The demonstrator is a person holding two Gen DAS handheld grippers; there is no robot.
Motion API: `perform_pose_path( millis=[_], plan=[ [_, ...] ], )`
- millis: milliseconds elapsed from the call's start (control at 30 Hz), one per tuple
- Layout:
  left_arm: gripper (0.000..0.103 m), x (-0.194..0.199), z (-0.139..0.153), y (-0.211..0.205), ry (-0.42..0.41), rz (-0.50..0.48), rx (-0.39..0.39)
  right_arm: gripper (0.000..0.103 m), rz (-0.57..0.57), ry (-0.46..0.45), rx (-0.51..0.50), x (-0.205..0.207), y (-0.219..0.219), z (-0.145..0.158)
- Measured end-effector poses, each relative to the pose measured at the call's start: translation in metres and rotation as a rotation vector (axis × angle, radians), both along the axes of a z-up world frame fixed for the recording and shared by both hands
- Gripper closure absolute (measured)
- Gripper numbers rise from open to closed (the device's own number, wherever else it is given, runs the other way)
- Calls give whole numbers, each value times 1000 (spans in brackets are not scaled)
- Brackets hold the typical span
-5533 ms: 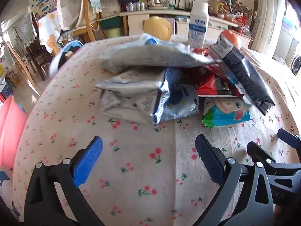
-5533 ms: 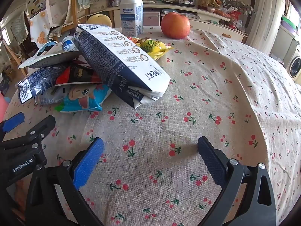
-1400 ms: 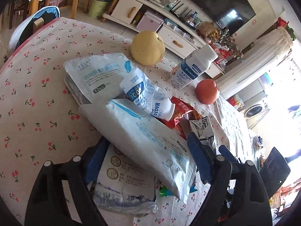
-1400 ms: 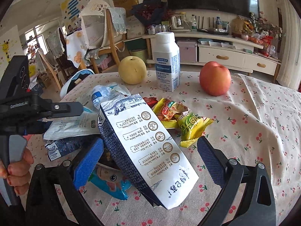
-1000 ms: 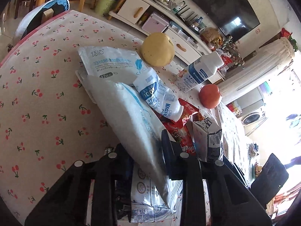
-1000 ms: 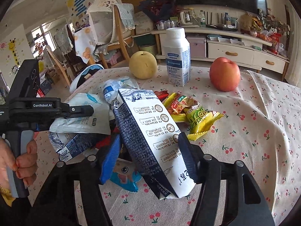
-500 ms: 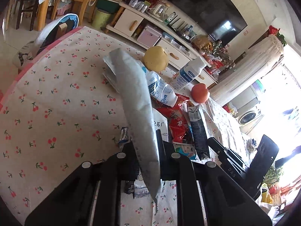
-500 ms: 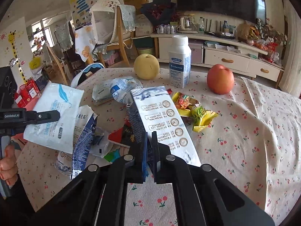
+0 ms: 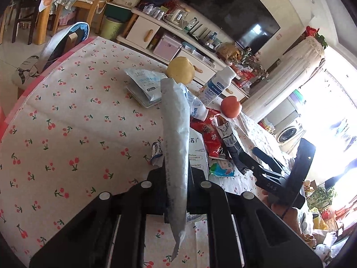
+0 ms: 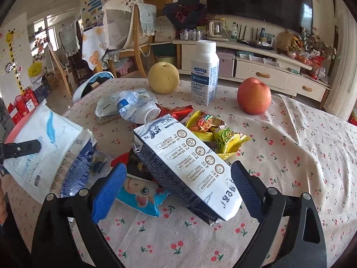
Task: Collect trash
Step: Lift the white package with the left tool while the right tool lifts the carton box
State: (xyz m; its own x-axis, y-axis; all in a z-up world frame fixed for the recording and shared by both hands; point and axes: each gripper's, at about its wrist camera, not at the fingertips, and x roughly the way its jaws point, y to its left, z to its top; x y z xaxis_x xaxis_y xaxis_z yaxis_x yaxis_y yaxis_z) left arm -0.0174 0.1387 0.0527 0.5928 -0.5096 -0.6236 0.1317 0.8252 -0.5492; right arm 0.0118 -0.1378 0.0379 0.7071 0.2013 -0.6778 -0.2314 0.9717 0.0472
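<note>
Left gripper pinches a white, blue-feathered plastic pouch; right gripper, half a second ago clamped, now spreads around the dark-blue-and-white carton, possibly milk.

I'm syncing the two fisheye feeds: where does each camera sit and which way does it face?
Left wrist: on the left gripper, looking along jaws shut on a white pouch, across the table toward the TV wall.
Right wrist: on the right gripper, jaws open around a carton; the person's fingers show at left.
Shared: pear, milk bottle, apple.
</note>
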Motion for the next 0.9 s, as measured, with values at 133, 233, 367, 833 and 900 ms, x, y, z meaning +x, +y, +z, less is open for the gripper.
perform_pose_path(
  millis=[133,233,367,833,900],
  plan=[
    [90,7,-4,5,7,-15,-27,9,15,26,-19,15,1,-11],
    [90,11,-4,4,3,-34,-30,9,41,19,-52,16,3,-15],
    [90,18,-6,5,5,-41,-44,25,61,59,-7,14,-1,-7],
    [90,29,-14,11,23,-62,-101,11,-3,63,-21,0,7,1],
    [90,30,-14,12,24,-62,-104,11,-3,83,-8,11,4,-7]
  ],
)
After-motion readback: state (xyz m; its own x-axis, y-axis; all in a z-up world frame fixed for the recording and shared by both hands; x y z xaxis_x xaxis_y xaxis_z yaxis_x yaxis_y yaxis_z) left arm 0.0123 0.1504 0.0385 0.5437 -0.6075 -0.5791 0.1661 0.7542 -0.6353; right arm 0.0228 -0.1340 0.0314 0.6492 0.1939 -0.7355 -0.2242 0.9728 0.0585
